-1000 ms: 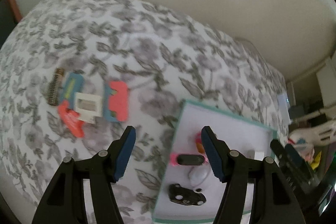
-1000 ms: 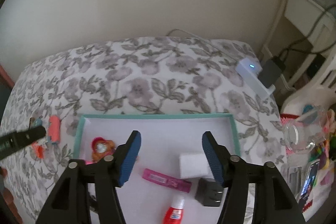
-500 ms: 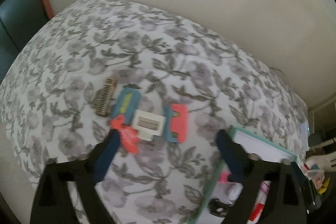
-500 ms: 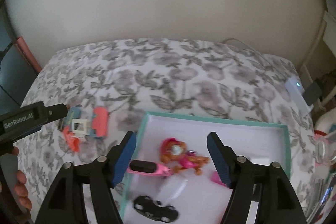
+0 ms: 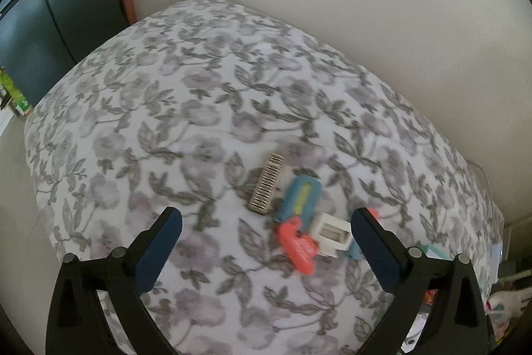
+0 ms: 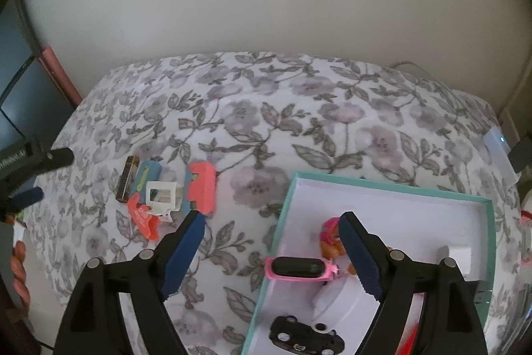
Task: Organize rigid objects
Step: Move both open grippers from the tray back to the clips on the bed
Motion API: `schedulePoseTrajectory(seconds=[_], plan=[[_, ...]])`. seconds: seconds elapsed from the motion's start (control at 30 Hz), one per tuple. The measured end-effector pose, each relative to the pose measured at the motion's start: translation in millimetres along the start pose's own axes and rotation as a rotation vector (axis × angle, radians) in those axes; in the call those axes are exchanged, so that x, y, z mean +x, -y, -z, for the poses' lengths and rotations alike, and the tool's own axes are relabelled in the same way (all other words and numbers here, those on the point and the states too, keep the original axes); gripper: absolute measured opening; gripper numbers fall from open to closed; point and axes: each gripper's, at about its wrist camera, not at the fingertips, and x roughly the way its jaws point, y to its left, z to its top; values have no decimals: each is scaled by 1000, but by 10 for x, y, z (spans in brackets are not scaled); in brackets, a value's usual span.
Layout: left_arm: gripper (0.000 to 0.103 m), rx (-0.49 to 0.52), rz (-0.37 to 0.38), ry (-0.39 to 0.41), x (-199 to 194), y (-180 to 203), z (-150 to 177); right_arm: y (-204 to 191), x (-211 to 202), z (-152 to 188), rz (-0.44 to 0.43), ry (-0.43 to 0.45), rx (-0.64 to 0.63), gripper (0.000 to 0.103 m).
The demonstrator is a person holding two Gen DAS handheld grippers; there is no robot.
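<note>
Left gripper (image 5: 266, 242) released, jaws just opening wide, nothing between them; floral cloth (image 5: 166, 122) below. Cluster on cloth: tan comb-like strip (image 5: 267, 187), blue piece (image 5: 299, 197), red piece (image 5: 297, 245), white frame (image 5: 332, 233). Right gripper (image 6: 271, 252) also released, opening, over teal-rimmed tray (image 6: 392, 188) holding pink band (image 6: 299, 268), black car (image 6: 304, 336).

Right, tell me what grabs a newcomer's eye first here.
The bright cluster of small plastic pieces, coral, blue and white, lying loose on the floral bedspread. Then the teal-rimmed tray to its right, holding a pink watch, a black toy car and an orange figurine.
</note>
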Motion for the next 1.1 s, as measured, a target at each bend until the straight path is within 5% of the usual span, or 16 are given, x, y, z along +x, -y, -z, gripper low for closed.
schedulePoseTrajectory(seconds=[0.1, 0.57, 1.1], plan=[[102, -21, -4, 14, -2, -119, -40, -114, 62, 15, -8, -10, -20, 103], [102, -62, 34, 62, 139, -383, -200, -392, 297, 75, -32, -31, -64, 103], [101, 39, 51, -58, 864, -251, -244, -502, 631, -289, -27, -54, -35, 103]])
